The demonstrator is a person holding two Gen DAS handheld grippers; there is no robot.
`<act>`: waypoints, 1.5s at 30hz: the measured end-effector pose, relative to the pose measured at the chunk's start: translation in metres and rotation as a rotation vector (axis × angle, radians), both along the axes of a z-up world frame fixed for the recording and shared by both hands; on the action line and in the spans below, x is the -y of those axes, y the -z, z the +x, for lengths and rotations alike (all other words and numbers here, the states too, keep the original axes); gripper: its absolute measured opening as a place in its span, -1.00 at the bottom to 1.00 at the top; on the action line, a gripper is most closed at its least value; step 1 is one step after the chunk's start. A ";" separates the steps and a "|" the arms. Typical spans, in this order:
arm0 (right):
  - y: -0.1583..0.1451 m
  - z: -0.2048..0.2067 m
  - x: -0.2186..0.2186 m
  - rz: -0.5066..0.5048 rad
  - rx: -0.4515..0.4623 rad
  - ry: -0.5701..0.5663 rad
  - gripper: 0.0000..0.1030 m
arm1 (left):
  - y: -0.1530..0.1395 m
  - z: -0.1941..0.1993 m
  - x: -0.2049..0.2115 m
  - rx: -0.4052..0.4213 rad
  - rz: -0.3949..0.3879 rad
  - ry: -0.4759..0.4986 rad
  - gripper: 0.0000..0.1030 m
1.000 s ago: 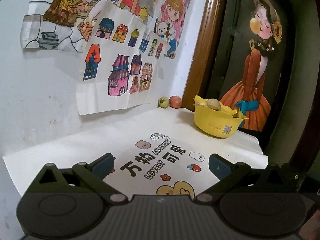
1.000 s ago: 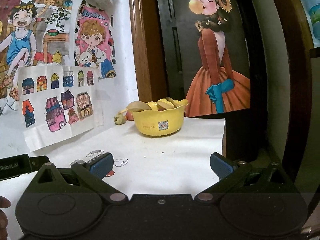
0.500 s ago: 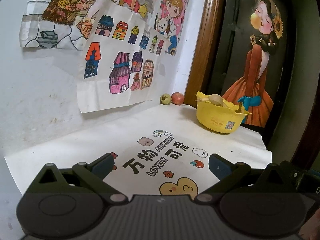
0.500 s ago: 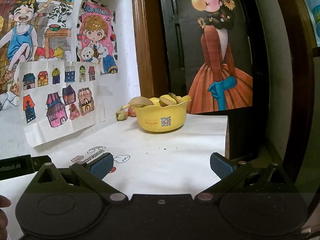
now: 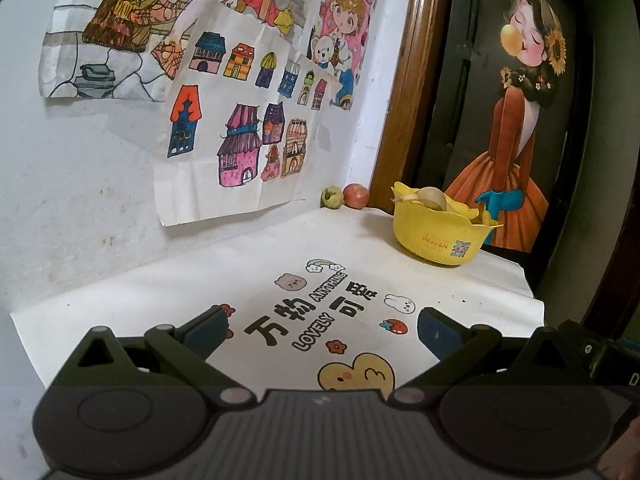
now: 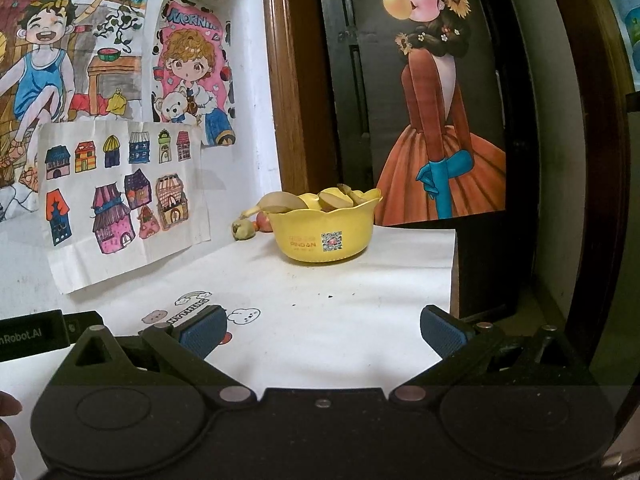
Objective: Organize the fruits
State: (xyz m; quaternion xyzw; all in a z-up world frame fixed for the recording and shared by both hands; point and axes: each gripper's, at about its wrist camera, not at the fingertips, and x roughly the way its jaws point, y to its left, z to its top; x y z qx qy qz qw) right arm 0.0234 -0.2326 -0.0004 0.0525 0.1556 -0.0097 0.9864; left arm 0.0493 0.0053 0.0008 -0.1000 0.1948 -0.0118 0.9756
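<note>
A yellow bowl (image 5: 440,240) holding several pale fruits stands at the far right of the white printed cloth (image 5: 208,264); the right wrist view has the same yellow bowl (image 6: 324,232) near its middle. In the back corner by the wall lie a small green fruit (image 5: 332,197) and a red fruit (image 5: 357,195). The green fruit (image 6: 243,229) and a sliver of the red fruit (image 6: 262,222) show left of the bowl. My left gripper (image 5: 320,326) is open and holds nothing, well short of the bowl. Equally far back, my right gripper (image 6: 322,326) is open with nothing in it.
Children's drawings (image 5: 240,132) hang on the white wall at the left. A wooden door frame (image 5: 408,88) and a dark poster of a figure in an orange dress (image 5: 516,128) stand behind the bowl. The cloth's right edge (image 6: 452,264) drops off beside dark furniture.
Both grippers have drawn back slightly from the bowl and tilted a little; the bowl and corner fruits sit smaller and farther right in the left view. Nothing was gripped or released.
</note>
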 end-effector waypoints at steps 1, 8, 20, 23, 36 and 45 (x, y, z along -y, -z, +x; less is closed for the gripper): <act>0.000 0.000 0.000 0.000 0.000 0.000 0.99 | 0.000 0.000 0.000 0.000 0.000 0.001 1.00; 0.000 0.000 -0.001 -0.001 0.000 0.001 0.99 | 0.000 -0.001 0.001 0.000 0.003 0.002 1.00; -0.001 0.000 -0.001 -0.001 -0.002 0.002 0.99 | 0.000 -0.001 0.001 -0.001 0.004 0.005 1.00; 0.000 0.000 -0.001 -0.001 -0.002 0.001 0.99 | 0.000 -0.002 0.002 -0.001 0.005 0.003 1.00; -0.001 0.000 -0.001 0.000 -0.003 0.001 0.99 | -0.001 -0.002 0.001 -0.002 0.008 0.002 1.00; -0.001 0.001 -0.002 0.000 -0.004 0.002 0.99 | -0.001 -0.003 0.007 -0.002 0.027 0.010 1.00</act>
